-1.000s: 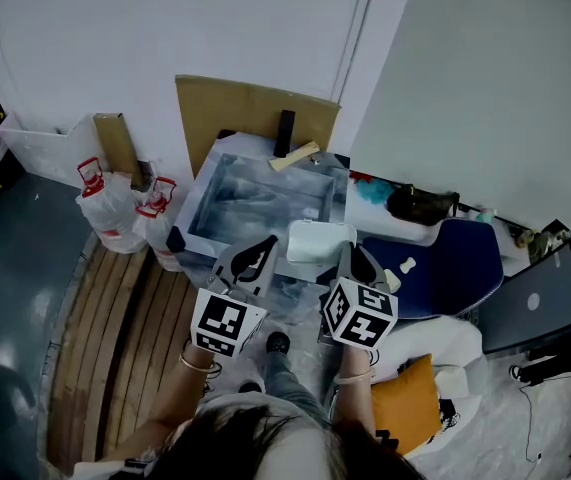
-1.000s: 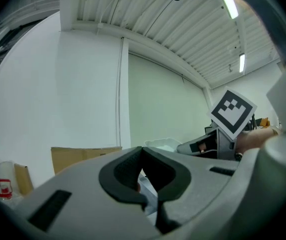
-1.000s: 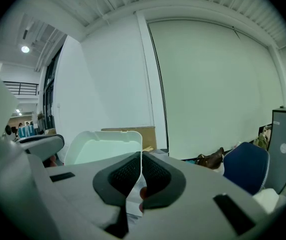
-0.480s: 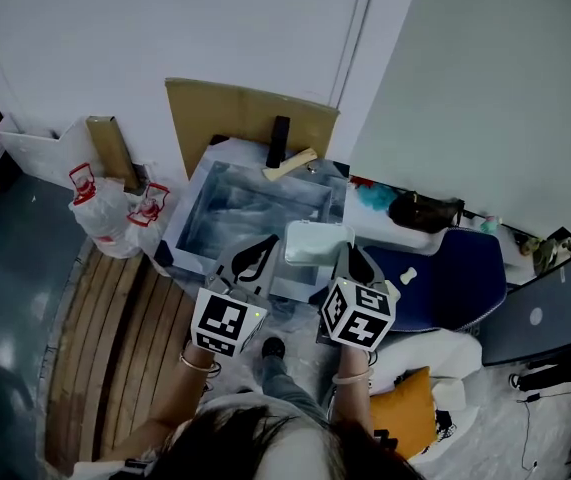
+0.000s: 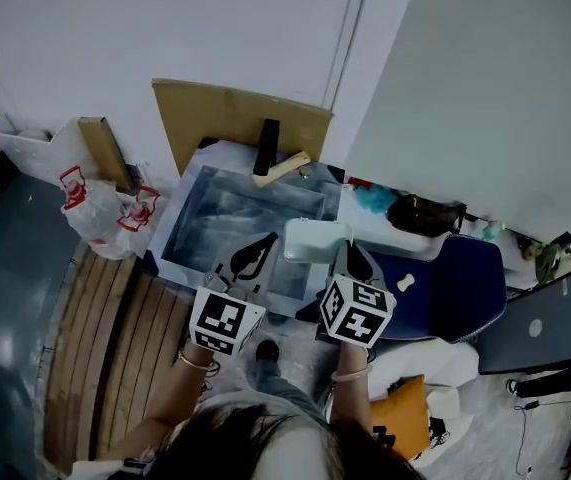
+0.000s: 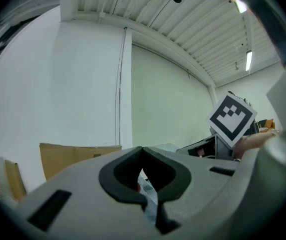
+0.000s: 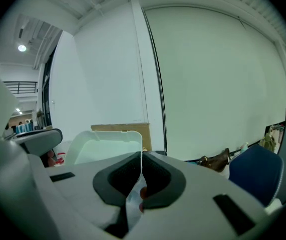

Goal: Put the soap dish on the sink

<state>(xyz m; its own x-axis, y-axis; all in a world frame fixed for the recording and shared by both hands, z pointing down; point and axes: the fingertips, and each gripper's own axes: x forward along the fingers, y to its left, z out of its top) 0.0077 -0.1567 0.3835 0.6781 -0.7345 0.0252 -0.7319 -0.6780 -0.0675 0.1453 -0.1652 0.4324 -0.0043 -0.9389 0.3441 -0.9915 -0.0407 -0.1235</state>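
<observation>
My right gripper (image 5: 346,255) is shut on the edge of a white, rounded-rectangle soap dish (image 5: 317,240). It holds the dish in the air over the right front corner of the steel sink (image 5: 172,230). In the right gripper view the soap dish (image 7: 107,144) stands up out of the right gripper (image 7: 140,156), clamped between the dark pads. My left gripper (image 5: 256,252) hovers over the sink's front rim, to the left of the dish. Seen in its own view, the left gripper (image 6: 141,152) has its jaws closed with nothing between them.
A cardboard sheet (image 5: 240,118) leans on the white wall behind the sink, with a black upright piece (image 5: 264,143) and a pale wooden stick (image 5: 283,166) at its back rim. Plastic bags (image 5: 100,213) lie to the left. A blue chair (image 5: 455,278) and a laptop (image 5: 540,318) stand to the right.
The sink and cardboard have slid left in the head view, so both grippers and the held dish now sit further toward the sink's right side. Both grips are unchanged.
</observation>
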